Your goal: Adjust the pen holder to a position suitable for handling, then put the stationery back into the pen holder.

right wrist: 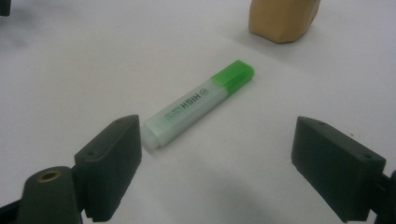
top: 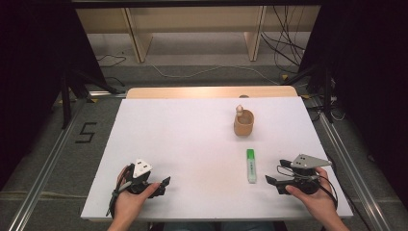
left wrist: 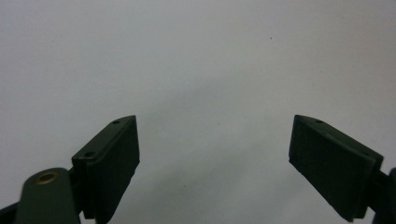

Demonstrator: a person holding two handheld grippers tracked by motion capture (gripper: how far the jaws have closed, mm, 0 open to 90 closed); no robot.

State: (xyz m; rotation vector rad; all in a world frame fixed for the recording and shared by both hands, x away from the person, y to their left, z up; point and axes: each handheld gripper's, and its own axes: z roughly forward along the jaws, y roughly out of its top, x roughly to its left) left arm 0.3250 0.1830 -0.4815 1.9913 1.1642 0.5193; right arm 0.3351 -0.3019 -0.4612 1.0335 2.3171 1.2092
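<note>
Both grippers rest wide open on the white table (top: 192,144), the right gripper (top: 272,181) facing the green highlighter (top: 251,165) lying just ahead, so the reach and grasp seems next.

Green-capped pale highlighter (right wrist: 196,107), tan wooden cup (top: 243,123), white table (top: 183,144).

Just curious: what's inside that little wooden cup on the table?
A small pale rounded piece pokes above the wooden cup's far rim. The cup's wall hides the rest of it and the bottom.

Green-capped highlighter (top: 251,165) flat on table, near wooden cup (top: 243,123).
</note>
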